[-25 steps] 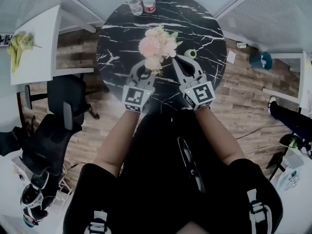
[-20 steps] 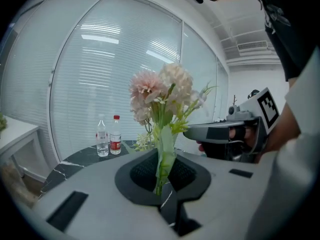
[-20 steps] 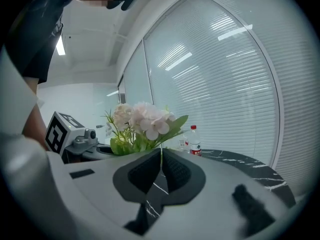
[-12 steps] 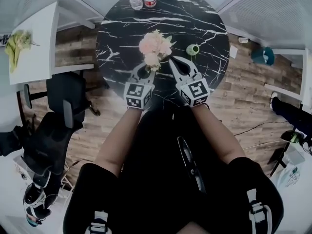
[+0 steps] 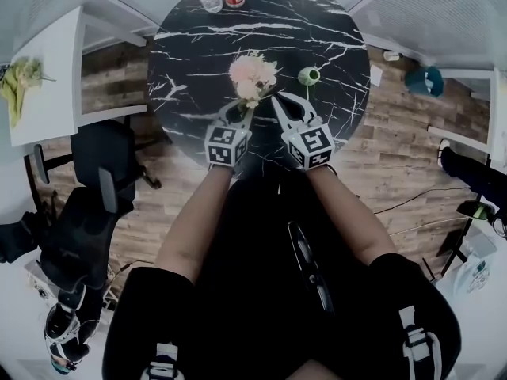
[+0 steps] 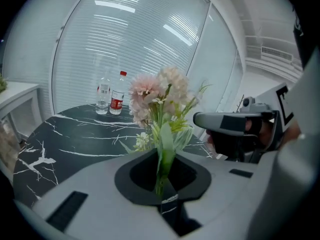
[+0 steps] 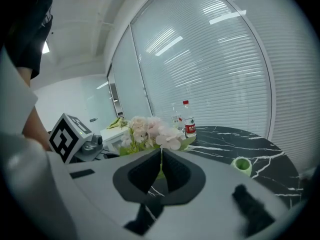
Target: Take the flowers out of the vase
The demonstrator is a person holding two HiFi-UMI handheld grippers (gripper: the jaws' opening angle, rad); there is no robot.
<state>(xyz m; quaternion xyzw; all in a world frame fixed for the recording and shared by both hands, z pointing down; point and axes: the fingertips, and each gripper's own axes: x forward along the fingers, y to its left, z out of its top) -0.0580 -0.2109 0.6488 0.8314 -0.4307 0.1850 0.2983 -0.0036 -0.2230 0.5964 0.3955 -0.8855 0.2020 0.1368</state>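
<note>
Left hand-held gripper (image 6: 162, 186), nearly shut, clamps the stems of the flowers (image 6: 160, 96); right hand-held gripper (image 7: 161, 156) pinches their leaves.

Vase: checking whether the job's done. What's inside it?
Nothing shows inside the vase, only its green wall; the bottom is hidden behind the rim. The flowers are outside it, stems pinched in the left claw.
</note>
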